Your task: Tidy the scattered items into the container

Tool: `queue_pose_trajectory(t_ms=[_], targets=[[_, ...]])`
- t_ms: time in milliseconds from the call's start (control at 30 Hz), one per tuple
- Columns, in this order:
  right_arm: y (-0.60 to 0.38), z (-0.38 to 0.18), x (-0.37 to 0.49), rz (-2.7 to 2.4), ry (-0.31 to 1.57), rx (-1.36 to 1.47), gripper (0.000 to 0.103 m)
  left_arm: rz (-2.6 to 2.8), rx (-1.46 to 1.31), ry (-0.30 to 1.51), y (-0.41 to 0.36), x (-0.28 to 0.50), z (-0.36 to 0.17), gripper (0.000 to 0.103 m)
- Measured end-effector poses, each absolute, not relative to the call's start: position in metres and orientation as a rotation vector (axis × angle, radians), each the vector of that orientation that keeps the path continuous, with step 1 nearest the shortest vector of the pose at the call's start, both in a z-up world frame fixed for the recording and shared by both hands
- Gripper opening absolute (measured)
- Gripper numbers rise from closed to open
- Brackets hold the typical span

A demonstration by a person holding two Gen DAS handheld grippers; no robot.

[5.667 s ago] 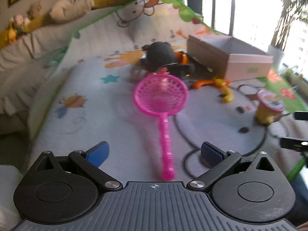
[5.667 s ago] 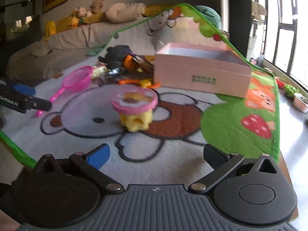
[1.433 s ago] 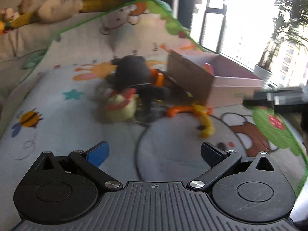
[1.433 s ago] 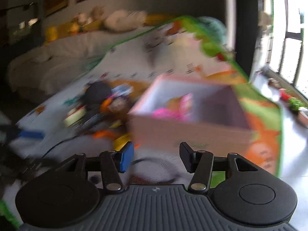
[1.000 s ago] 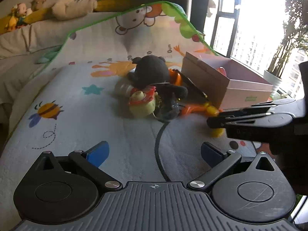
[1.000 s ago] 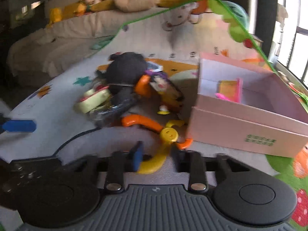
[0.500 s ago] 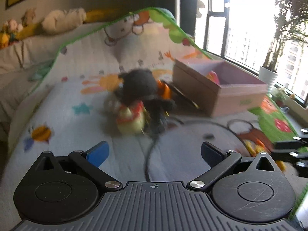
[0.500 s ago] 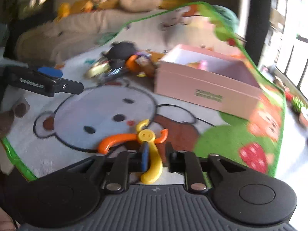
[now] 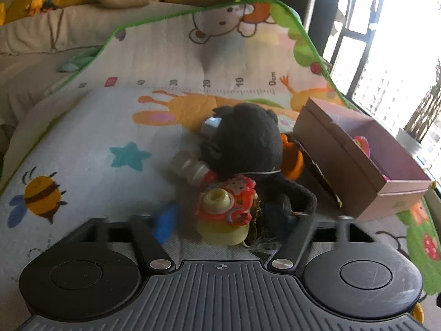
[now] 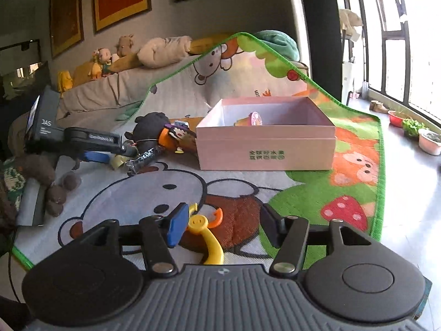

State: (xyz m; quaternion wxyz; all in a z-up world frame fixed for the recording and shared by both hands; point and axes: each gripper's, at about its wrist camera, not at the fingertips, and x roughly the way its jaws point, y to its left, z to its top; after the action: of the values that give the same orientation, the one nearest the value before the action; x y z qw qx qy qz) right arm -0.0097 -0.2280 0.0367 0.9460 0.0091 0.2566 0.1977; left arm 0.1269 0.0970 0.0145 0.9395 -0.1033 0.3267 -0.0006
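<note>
While the left gripper [image 9: 224, 222] closes round the cup toy [image 9: 223, 215] (pads blurred, contact unclear), beside the plush [image 9: 245, 143] left of the box [image 10: 266, 140], the right gripper [image 10: 224, 227] opens over the yellow toy [image 10: 205, 233], partly hidden, on open mat [image 10: 303, 193] before the box.

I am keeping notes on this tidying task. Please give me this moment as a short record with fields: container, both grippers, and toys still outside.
container: pink box, open, a pink-lidded toy inside
left gripper: jaws closing around yellow toy with red top
right gripper: jaws opening, yellow and orange toy between them on the mat
still outside: black plush
</note>
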Motion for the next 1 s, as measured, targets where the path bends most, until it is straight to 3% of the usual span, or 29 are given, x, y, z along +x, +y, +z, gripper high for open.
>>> queue_pose_trajectory(t_ms=[67,133,200,567,600,800,933,1000], targets=[[-0.231,0.035,-0.013,0.390,0.531,0.029,0.060,0.002,-0.196,0.656,0.094,0.128,0.013,0.070],[-0.232,0.034,-0.016,0.381,0.530,0.023,0.060,-0.008,-0.176,0.650,0.092,0.127,0.013,0.051],[-0.233,0.035,-0.021,0.368,0.523,0.009,0.063,-0.016,-0.154,0.648,0.090,0.123,0.017,0.048],[-0.231,0.030,-0.033,0.338,0.508,-0.027,0.072,-0.312,-0.089,0.598,0.039,0.025,0.048,0.049],[-0.230,0.029,-0.034,0.337,0.508,-0.034,0.074,-0.338,-0.079,0.602,0.033,0.018,0.046,0.050],[-0.222,0.024,-0.036,0.354,0.528,-0.050,0.085,-0.360,0.052,0.655,0.010,0.001,0.024,0.081],[-0.211,0.018,-0.035,0.364,0.543,-0.086,0.086,-0.373,0.087,0.683,0.005,-0.001,0.013,0.095],[-0.206,0.016,-0.034,0.374,0.554,-0.097,0.086,-0.343,0.143,0.679,0.004,-0.001,0.010,0.095]])
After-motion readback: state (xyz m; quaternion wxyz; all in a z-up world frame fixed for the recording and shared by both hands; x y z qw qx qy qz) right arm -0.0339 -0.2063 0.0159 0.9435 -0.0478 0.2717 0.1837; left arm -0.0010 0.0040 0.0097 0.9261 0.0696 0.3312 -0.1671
